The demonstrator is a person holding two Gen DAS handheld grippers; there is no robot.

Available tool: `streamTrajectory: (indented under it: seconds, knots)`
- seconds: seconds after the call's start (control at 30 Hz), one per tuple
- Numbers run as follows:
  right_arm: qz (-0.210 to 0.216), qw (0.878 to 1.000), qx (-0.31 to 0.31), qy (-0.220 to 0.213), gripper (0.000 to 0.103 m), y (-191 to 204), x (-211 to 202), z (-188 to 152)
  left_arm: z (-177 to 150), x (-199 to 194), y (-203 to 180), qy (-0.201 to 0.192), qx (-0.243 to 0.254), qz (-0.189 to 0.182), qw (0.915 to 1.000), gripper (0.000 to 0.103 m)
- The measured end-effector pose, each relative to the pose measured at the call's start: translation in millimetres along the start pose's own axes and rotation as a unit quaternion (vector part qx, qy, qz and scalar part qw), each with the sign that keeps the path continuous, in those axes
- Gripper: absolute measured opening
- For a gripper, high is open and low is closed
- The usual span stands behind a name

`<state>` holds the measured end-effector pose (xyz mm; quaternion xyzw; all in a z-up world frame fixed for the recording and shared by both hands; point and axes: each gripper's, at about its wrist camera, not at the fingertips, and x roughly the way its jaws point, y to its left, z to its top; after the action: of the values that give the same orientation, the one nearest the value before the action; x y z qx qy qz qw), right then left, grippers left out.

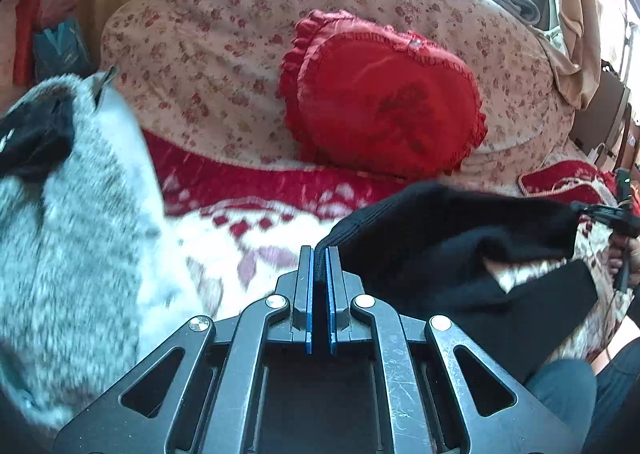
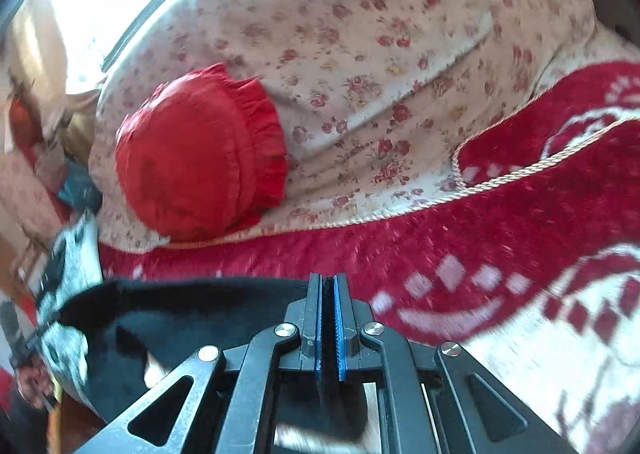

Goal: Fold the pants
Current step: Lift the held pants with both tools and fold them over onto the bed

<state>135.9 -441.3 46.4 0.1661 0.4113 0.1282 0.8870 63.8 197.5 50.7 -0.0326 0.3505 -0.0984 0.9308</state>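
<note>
The black pants (image 1: 452, 246) hang stretched between my two grippers above a red and white blanket (image 1: 260, 222). My left gripper (image 1: 320, 254) is shut on one corner of the black fabric, which runs off to the right. My right gripper (image 2: 328, 282) is shut on the other edge of the pants (image 2: 180, 318), which run off to the left. The right gripper also shows at the far right of the left wrist view (image 1: 612, 214), held by a hand. The lower part of the pants is hidden behind the gripper bodies.
A red heart-shaped cushion (image 1: 384, 98) leans on a large floral quilt (image 1: 224, 46) behind the blanket. A grey furry garment (image 1: 72, 222) lies at the left. The red blanket (image 2: 480, 222) spreads under the right gripper. A bright window (image 2: 100, 6) is behind the bed.
</note>
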Motion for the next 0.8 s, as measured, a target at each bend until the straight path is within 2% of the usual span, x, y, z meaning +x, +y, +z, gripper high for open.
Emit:
streamTrajectory:
  seconds: [0.23,0.27,0.33,0.43,0.5,0.57,0.63,0.7,0.73,0.77,0.8]
  knots:
    - [0.024,0.995,-0.096,-0.022,0.004,32.8,-68.3,-52.4,-72.6,-21.7,20.3,0.024,-0.036,0.023,0.9988,0.004]
    - [0.029,0.994,-0.105,-0.016,0.004,34.2,-72.5,-59.1,-84.6,-23.2,21.4,0.029,-0.038,0.026,0.9985,0.004]
    - [0.053,0.988,-0.143,0.026,0.004,41.3,-76.6,-83.8,-101.2,-26.0,22.4,0.032,-0.044,0.022,0.9983,0.004]
    - [0.054,0.980,-0.173,0.077,0.005,43.9,-75.8,-109.4,-120.4,-30.2,25.0,0.039,-0.061,0.036,0.9968,0.005]
    - [0.041,0.980,-0.174,0.083,0.005,37.1,-79.1,-119.7,-131.6,-34.0,28.8,0.047,-0.087,0.035,0.9945,0.005]
    - [0.035,0.984,-0.157,0.072,0.006,27.0,-86.7,-122.1,-139.2,-38.4,29.0,0.050,-0.102,0.027,0.9931,0.005]
    - [0.017,0.988,-0.141,0.053,0.008,19.9,-94.0,-118.1,-143.9,-44.0,31.5,0.048,-0.139,-0.002,0.9892,0.013]
    - [0.008,0.993,-0.113,0.018,0.008,13.3,-106.6,-110.4,-142.2,-44.1,34.0,0.048,-0.191,-0.067,0.9780,0.027]
    - [0.006,0.994,-0.106,0.003,0.008,13.6,-111.7,-107.5,-139.2,-42.2,35.3,0.050,-0.218,-0.096,0.9699,0.028]
    - [0.006,0.995,-0.101,-0.006,0.008,14.3,-115.0,-103.8,-135.6,-38.0,36.9,0.051,-0.251,-0.132,0.9577,0.029]
    - [0.006,0.995,-0.096,-0.019,0.008,15.3,-118.5,-100.5,-131.9,-33.5,37.3,0.054,-0.266,-0.149,0.9509,0.036]
